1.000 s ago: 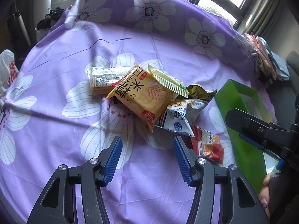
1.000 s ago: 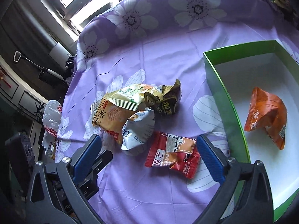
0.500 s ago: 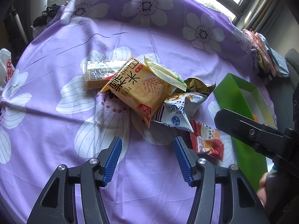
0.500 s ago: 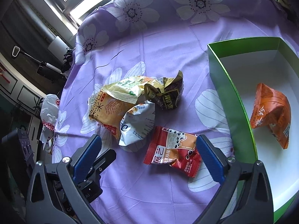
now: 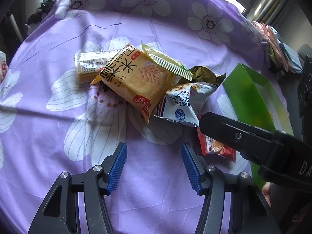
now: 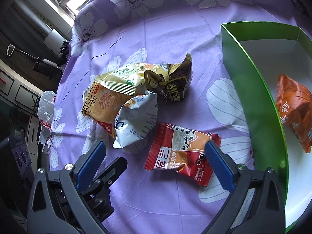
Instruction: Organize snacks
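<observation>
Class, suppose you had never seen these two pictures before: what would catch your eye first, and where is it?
First, the heap of snack packets mid-table on the purple flowered cloth. Next, the red packet lying apart from the heap, between the right gripper's wide-open blue fingers. Then the green box at the right, with one orange packet inside.

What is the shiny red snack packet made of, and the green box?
The red snack packet looks like thin glossy plastic film: it crinkles, glints, and has zigzag sealed ends. The green box looks like smooth coated cardboard, probably: its thin, flat walls fold sharply at the corner, white inside.
</observation>
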Demonstrator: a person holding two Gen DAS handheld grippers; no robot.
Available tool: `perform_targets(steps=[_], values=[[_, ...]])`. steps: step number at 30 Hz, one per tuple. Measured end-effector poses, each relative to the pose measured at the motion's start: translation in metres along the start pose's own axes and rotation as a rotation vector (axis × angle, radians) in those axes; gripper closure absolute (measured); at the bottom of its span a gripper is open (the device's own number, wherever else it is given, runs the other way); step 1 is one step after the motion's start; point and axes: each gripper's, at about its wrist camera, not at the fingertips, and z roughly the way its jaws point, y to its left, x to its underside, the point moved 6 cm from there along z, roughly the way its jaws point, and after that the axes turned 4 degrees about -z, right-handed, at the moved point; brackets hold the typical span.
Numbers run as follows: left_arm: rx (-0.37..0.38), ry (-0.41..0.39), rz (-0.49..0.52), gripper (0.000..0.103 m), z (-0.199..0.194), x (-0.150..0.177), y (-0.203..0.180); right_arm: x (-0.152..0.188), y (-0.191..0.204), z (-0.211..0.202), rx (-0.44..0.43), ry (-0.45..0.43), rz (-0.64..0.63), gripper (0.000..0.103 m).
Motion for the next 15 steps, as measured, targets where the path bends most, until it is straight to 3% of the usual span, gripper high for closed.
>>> perform_targets(steps=[15], values=[[-0.012,0.024,0.009,0.045,0.007,0.005,-0.003,-0.003,-0.009,0.016,0.04,0.038,0.005,0.0]])
